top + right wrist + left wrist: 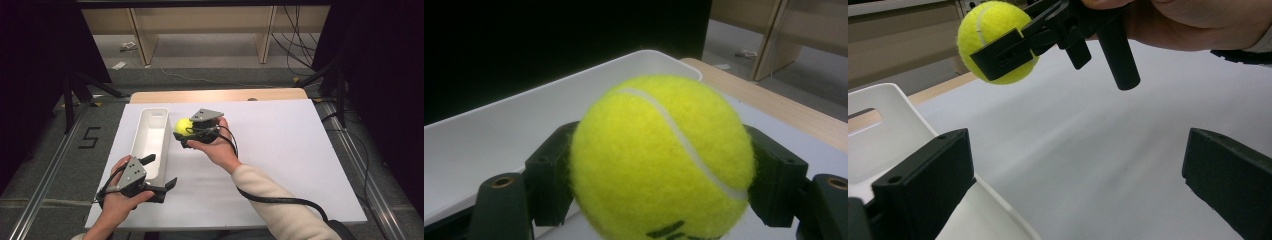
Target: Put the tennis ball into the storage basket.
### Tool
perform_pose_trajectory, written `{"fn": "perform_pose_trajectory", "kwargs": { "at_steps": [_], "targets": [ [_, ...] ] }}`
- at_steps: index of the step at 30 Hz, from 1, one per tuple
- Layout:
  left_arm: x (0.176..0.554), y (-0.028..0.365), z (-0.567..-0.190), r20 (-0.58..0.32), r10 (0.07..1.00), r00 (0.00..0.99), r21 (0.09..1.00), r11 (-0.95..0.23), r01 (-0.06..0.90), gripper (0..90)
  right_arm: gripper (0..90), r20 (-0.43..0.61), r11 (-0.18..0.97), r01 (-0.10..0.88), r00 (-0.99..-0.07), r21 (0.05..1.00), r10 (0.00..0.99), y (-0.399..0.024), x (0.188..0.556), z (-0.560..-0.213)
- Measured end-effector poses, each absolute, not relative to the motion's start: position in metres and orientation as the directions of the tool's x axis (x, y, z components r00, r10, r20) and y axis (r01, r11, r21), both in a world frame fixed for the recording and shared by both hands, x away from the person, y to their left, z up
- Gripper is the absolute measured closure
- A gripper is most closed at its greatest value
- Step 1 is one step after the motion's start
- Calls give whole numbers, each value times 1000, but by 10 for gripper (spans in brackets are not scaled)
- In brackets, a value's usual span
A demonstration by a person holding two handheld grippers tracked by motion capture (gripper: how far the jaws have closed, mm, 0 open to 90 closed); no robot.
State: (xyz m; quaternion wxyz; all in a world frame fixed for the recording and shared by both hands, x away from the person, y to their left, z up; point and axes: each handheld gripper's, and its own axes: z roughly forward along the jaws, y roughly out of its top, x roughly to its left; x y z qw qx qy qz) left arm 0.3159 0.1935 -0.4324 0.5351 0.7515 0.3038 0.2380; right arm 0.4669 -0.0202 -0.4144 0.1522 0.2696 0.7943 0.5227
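High view: right gripper (184, 131) clamps a tennis ball (182, 125) in the air, at 3 o'clock of the white bin (150, 137) on the desk (280, 150). Left gripper (160, 172), jaws apart, straddles the bin's near end.

Left gripper view: left gripper (1073, 185) gapes; ball (993, 37) at 11 o'clock.

Right gripper view: jaws grip the ball (661, 160) on both sides.

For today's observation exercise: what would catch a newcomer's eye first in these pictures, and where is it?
The bright yellow tennis ball stands out, clamped in the right gripper and held just right of the long white bin on the white table. Next, the left gripper sits open at the bin's near end, one jaw at its rim.
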Motion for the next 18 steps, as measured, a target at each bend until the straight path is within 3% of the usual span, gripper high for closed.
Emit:
{"fn": "perform_pose_trajectory", "kwargs": {
  "at_steps": [18],
  "targets": [
    [315,194,-432,31,713,700,950,-238,200,0,266,37,307,266,-808,914,588,-16,466,-412]
  ]
}}
